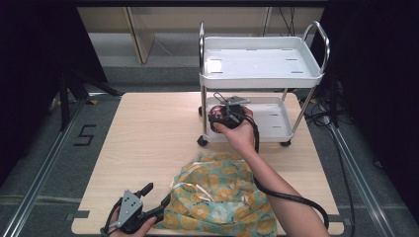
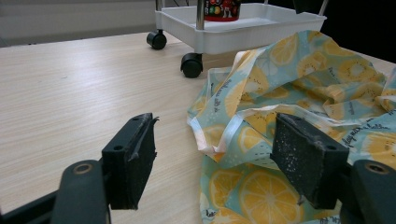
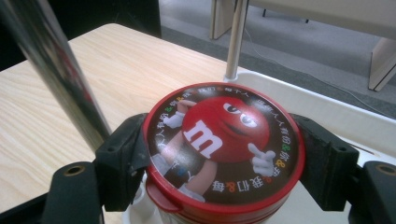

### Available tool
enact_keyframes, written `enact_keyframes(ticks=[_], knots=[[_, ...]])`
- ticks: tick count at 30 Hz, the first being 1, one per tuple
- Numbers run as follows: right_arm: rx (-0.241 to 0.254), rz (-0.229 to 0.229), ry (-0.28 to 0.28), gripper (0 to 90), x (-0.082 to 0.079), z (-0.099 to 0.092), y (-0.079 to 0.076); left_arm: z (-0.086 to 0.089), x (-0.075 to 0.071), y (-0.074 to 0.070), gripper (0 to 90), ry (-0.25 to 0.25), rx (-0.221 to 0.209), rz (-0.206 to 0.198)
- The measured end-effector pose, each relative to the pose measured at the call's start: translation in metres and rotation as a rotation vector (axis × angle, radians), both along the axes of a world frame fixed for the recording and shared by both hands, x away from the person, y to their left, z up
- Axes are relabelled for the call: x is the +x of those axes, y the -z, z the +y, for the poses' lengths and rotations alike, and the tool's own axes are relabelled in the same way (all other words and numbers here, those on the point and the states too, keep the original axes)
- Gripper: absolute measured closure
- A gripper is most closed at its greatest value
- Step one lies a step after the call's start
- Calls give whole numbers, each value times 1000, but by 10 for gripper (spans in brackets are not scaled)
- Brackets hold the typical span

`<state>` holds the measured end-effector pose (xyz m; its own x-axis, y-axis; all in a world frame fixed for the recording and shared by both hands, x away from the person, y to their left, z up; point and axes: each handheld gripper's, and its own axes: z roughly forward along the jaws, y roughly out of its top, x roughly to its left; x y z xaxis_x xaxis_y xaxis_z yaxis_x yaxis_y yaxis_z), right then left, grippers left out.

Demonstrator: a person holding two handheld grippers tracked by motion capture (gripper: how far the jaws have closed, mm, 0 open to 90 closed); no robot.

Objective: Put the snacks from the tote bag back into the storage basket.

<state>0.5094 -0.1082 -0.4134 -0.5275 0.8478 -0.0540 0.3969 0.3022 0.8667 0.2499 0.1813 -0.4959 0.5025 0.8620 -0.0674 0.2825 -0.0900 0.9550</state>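
In cart's lower tray (image 1: 276, 129), candy tub (image 3: 224, 149) upright, lid up

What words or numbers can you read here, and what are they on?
"m": white letter on the red candy figure on the tub lid, held by the right gripper.
"5": black number on the floor left of the table.
Ring of small characters round the lid rim: too small to read.
Script on the lemon cloth: too blurred.
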Motion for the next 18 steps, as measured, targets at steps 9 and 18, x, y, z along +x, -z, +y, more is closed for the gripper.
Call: enact_keyframes(ticks=[9, 18], knots=[[0, 17, 3, 269, 2, -2, 1, 0, 0, 0, 297, -1, 4, 1], [-1, 26, 11, 269, 3, -1, 4, 0, 0, 0, 297, 1, 0, 1]])
